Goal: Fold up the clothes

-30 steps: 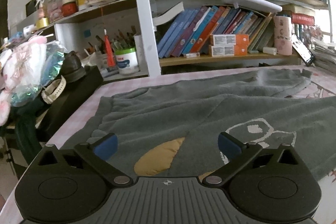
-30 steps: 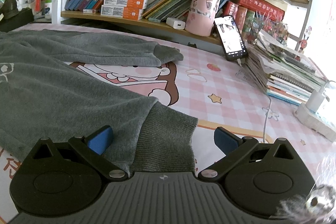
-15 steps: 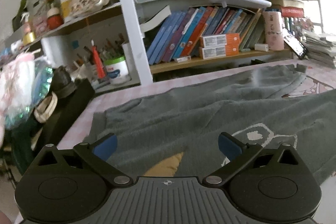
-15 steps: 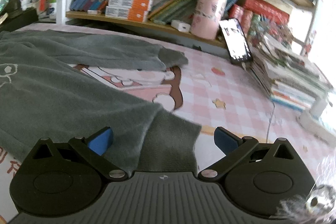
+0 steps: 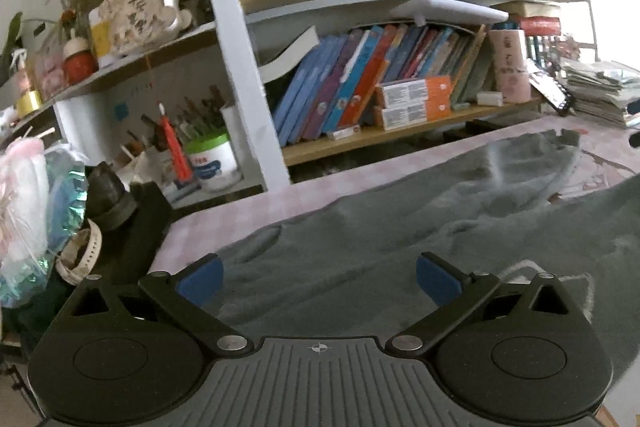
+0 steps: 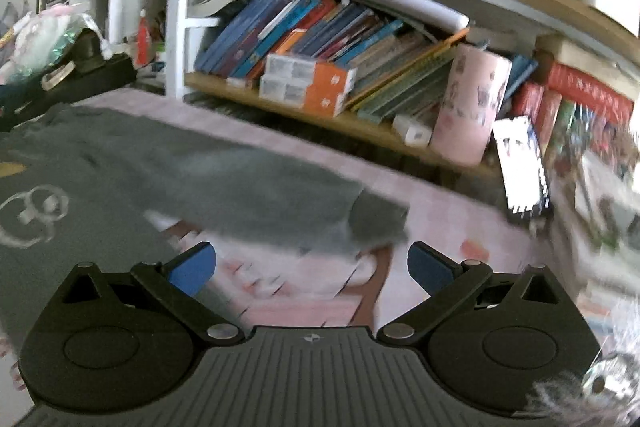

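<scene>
Now: left gripper (image 5: 318,279) spread wide, blue pads (image 5: 200,279) apart, grasping nothing — poised over grey garment (image 5: 400,227) lying flat on pink checked table cover (image 5: 224,223). White outline print (image 5: 560,275) just beside right-hand pad. Right gripper (image 6: 308,269) likewise splayed, empty, over bare cover near far sleeve cuff (image 6: 378,219); view blurred. Beyond: bookshelf (image 5: 400,131) with slanted books, orange-and-white boxes (image 5: 416,103), pink cylinder (image 6: 468,107), phone (image 6: 520,167) propped upright. Black bag (image 5: 136,227) at left table edge.
</scene>
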{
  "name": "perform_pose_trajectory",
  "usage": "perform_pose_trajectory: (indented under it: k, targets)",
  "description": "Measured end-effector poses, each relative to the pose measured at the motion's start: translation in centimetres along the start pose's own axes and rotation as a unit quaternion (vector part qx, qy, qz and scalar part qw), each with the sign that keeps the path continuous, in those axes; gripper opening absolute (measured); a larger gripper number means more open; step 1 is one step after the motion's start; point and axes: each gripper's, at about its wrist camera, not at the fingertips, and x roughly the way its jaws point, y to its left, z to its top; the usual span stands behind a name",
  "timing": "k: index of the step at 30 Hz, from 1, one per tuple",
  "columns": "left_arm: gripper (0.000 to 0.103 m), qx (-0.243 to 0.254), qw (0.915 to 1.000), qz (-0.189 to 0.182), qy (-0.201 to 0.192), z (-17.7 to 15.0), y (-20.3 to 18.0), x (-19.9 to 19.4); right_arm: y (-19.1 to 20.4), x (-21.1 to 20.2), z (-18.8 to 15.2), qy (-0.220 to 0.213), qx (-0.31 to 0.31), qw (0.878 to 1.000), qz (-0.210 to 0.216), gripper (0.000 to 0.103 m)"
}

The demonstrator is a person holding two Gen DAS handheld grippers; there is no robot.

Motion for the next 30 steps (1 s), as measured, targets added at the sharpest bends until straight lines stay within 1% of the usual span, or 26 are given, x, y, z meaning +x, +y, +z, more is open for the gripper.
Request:
perform_pose_trajectory:
  k: [3, 5, 7, 9, 10, 14, 15, 17, 19, 20, 21, 22, 23, 24, 26, 28, 30]
  targets:
    - [0.103, -0.003, 0.9999, -0.004, 0.008, 0.7, 1.4, 1.0, -2.3, 1.8, 2.2, 0.009, 0.011, 1.0, 0.004, 0.103]
    - [0.103, -0.006, 0.9998, -0.008, 0.015, 1.2, 2.3, 1.8, -3.7, 3.3, 3.4, 0.029, 0.022, 0.999, 0.01, 0.103]
    - [0.103, -0.005, 0.9995, -0.015, 0.027, 1.6, 2.9, 3.2, -4.8, 5.2, 4.3, 0.058, 0.031, 0.998, 0.021, 0.103]
    - [0.103, 0.007, 0.9991, -0.021, 0.037, 2.1, 3.1, 4.6, -5.5, 7.2, 4.7, 0.082, 0.038, 0.995, 0.033, 0.103]
    - [0.103, 0.017, 0.9986, -0.026, 0.042, 2.2, 3.0, 5.2, -5.6, 8.1, 4.8, 0.088, 0.039, 0.995, 0.037, 0.103]
    - [0.103, 0.059, 0.9958, -0.044, 0.054, 3.0, 2.8, 7.4, -5.3, 11.2, 5.3, 0.099, 0.014, 0.994, 0.053, 0.102]
    - [0.103, 0.068, 0.995, -0.048, 0.054, 3.2, 2.8, 7.8, -5.1, 11.8, 5.5, 0.101, 0.004, 0.993, 0.057, 0.101]
    - [0.103, 0.081, 0.9938, -0.056, 0.052, 3.8, 3.1, 8.6, -4.8, 13.1, 5.8, 0.105, -0.015, 0.992, 0.061, 0.1]
    - [0.103, 0.094, 0.9929, -0.055, 0.048, 4.4, 3.5, 9.7, -4.8, 14.5, 6.2, 0.112, -0.03, 0.991, 0.061, 0.099]
    - [0.101, 0.099, 0.9926, -0.052, 0.048, 4.7, 3.8, 10.3, -4.9, 15.1, 6.4, 0.116, -0.032, 0.991, 0.059, 0.095]
    - [0.099, 0.102, 0.9923, -0.048, 0.05, 5.0, 4.0, 11.0, -5.1, 15.7, 6.5, 0.12, -0.031, 0.991, 0.058, 0.088]
    - [0.093, 0.104, 0.9919, -0.047, 0.056, 5.3, 4.3, 11.8, -5.3, 16.2, 6.7, 0.124, -0.031, 0.99, 0.057, 0.084]
    - [0.09, 0.104, 0.9914, -0.049, 0.063, 5.5, 4.6, 12.5, -5.4, 16.6, 6.8, 0.126, -0.031, 0.99, 0.057, 0.077]
    - [0.09, 0.103, 0.9907, -0.054, 0.071, 5.6, 4.9, 13.3, -5.6, 17.0, 6.8, 0.129, -0.031, 0.99, 0.057, 0.075]
    - [0.09, 0.105, 0.9887, -0.064, 0.086, 5.4, 5.2, 14.7, -5.7, 17.6, 6.9, 0.133, -0.039, 0.989, 0.058, 0.075]
    - [0.089, 0.103, 0.9869, -0.066, 0.105, 4.9, 5.6, 16.1, -5.8, 18.2, 6.9, 0.136, -0.046, 0.988, 0.059, 0.075]
    - [0.084, 0.102, 0.9848, -0.068, 0.123, 4.5, 5.9, 17.5, -6.1, 18.7, 6.7, 0.142, -0.045, 0.987, 0.062, 0.075]
